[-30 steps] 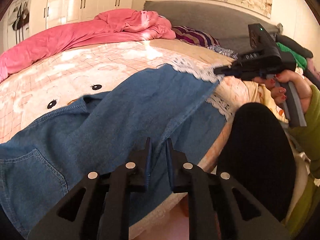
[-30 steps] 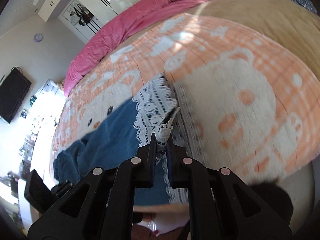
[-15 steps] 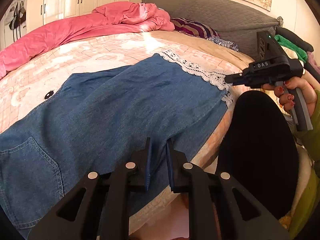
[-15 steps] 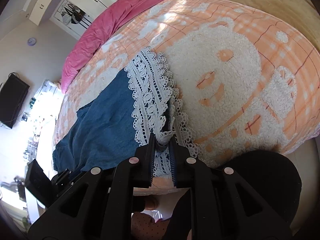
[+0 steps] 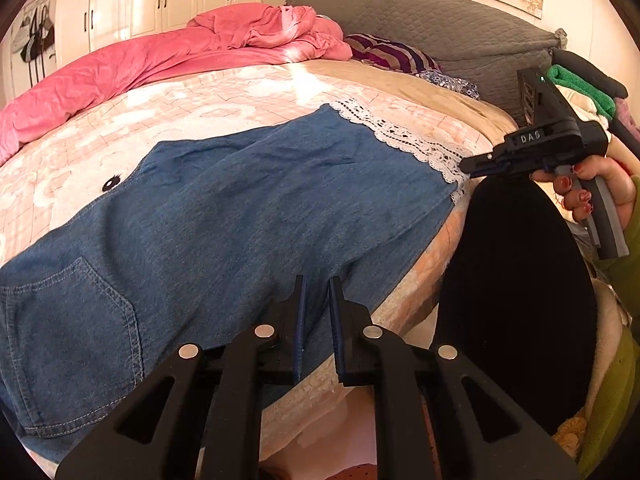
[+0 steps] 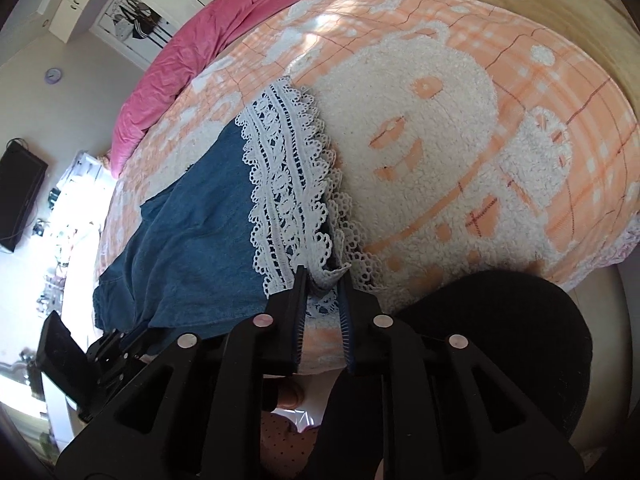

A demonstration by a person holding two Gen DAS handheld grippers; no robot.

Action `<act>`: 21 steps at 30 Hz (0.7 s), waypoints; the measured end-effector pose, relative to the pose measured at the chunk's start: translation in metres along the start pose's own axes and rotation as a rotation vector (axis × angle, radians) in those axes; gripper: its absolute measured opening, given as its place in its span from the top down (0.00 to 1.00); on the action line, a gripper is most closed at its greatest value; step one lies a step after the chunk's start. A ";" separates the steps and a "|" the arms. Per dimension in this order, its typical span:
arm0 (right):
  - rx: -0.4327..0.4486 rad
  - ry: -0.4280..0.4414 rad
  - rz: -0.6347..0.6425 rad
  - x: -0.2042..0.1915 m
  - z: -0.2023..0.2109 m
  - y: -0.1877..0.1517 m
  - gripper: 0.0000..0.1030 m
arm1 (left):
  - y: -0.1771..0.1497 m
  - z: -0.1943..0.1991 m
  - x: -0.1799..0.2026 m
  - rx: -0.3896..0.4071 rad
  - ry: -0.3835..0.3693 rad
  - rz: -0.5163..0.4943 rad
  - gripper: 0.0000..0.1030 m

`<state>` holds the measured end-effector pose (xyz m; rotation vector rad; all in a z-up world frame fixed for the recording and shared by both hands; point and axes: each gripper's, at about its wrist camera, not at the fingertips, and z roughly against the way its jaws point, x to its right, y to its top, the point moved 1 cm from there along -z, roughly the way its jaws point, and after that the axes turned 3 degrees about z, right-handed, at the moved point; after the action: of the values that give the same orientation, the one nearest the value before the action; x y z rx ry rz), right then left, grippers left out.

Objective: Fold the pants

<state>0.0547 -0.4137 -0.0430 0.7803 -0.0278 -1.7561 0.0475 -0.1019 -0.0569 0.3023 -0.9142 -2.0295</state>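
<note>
Blue denim pants with a white lace hem lie spread across the orange-and-white blanket. My left gripper sits at the pants' near edge by the bed's rim, shut with denim between its fingers. In the right wrist view the lace hem runs toward my right gripper, low at the hem's near corner. Its jaws are opening, and a loose curl of lace lies between them without being pressed. A hand holds the right gripper, which shows from the side in the left wrist view.
A pink duvet is bunched along the far side, with a striped pillow and grey headboard behind. A black rounded shape stands close at the bed's near edge. Folded clothes are piled at right.
The pants went from lifted and rumpled to lying flat on the blanket. The right gripper sank toward the bed with the lace corner, and its jaws have widened off the lace.
</note>
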 end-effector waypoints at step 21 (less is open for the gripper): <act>-0.045 -0.025 0.178 -0.055 -0.029 0.014 0.58 | 0.000 0.001 0.025 -0.018 -0.033 -0.088 0.98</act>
<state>0.0881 -0.3602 -0.0335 0.7021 -0.0721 -1.5925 0.0325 -0.1212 -0.0534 0.3049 -0.9165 -2.1284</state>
